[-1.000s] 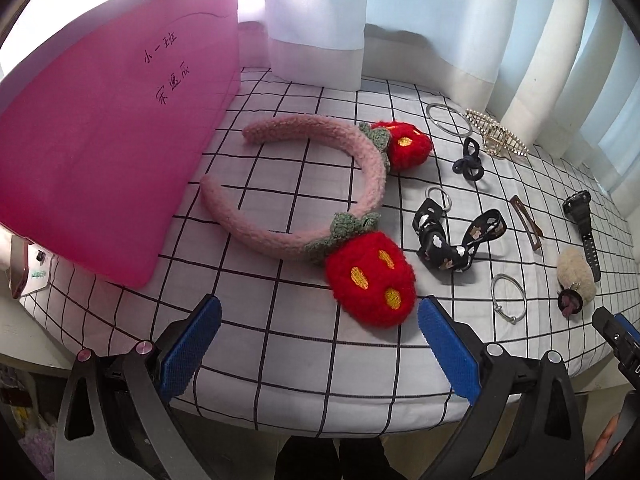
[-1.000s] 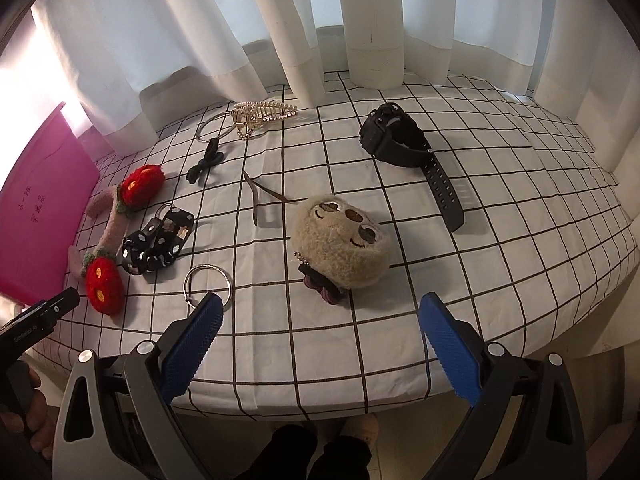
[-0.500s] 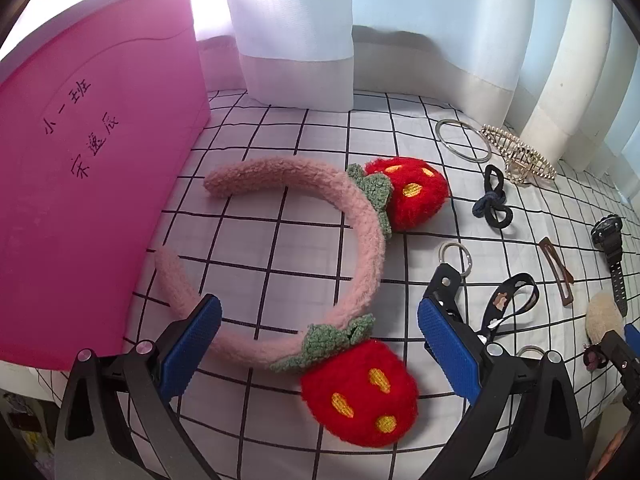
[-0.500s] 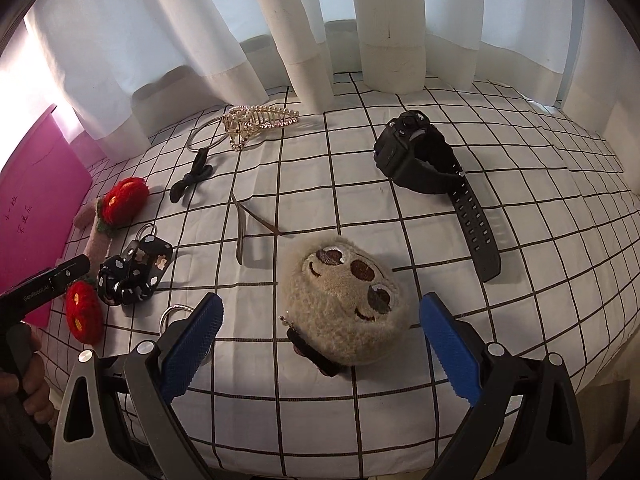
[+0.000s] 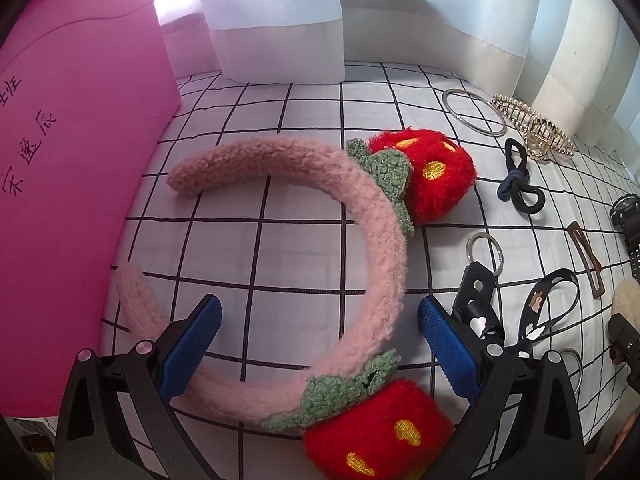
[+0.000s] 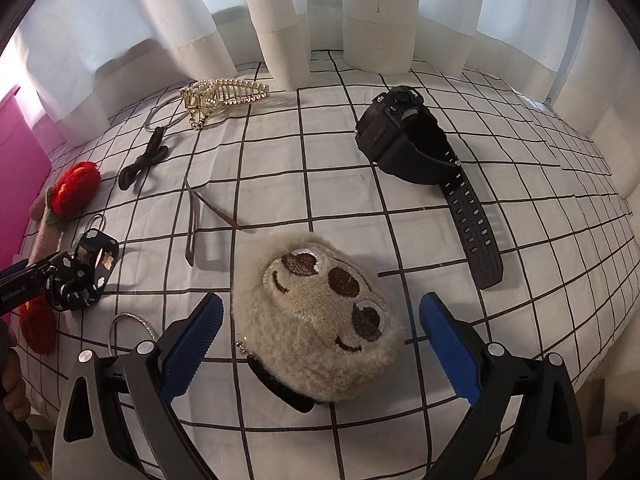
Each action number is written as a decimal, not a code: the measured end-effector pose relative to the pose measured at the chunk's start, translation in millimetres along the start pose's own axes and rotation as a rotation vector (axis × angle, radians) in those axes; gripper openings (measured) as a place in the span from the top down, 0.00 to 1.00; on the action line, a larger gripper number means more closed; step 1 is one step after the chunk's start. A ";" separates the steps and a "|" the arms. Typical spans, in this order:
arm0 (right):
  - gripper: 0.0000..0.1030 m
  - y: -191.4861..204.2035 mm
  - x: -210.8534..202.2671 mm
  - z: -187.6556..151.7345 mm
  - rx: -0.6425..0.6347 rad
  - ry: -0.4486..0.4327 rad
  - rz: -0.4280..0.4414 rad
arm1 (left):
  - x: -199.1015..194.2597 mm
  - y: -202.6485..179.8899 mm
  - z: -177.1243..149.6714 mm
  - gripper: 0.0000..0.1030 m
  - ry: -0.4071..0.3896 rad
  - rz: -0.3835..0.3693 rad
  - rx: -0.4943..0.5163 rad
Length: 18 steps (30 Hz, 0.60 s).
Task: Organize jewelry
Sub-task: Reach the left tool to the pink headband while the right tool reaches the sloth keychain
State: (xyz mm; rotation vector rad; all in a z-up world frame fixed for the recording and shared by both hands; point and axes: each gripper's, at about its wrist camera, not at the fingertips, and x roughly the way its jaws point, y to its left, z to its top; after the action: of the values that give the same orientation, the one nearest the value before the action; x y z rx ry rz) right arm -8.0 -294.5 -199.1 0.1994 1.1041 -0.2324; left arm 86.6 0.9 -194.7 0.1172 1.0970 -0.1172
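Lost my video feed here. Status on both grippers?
Left gripper open, straddling pink headband. Right gripper open around plush sloth clip. Nothing gripped, nothing blocking either.

Checked cloth, white curtains, pink box.

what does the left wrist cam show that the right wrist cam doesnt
Only the left wrist view shows the whole pink headband arc, lying between the open jaws of the left gripper, and the handwriting on the pink box.

Only the right wrist view shows the sloth plush face, between the open jaws of the right gripper, and the full black watch.

Both show the pearl claw clip, black hair tie, brown snap clip and patterned strap.
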 end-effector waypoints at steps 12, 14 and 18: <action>0.09 0.1 6.8 -3.3 -0.002 -0.014 -0.009 | 5.4 -2.7 -0.9 0.05 -0.070 -0.033 -0.003; 0.09 0.4 6.3 -3.6 -0.007 -0.016 -0.002 | 4.3 -2.8 -1.7 0.05 -0.069 -0.036 0.003; 0.10 3.8 5.8 -5.1 -0.021 -0.017 0.008 | 4.9 -3.0 0.9 0.06 -0.057 -0.036 0.002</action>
State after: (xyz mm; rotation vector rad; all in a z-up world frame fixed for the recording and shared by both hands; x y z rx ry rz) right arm -8.8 -290.0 -206.4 0.1826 1.0882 -0.2152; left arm 89.2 -2.4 -198.8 0.0950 1.0421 -0.1529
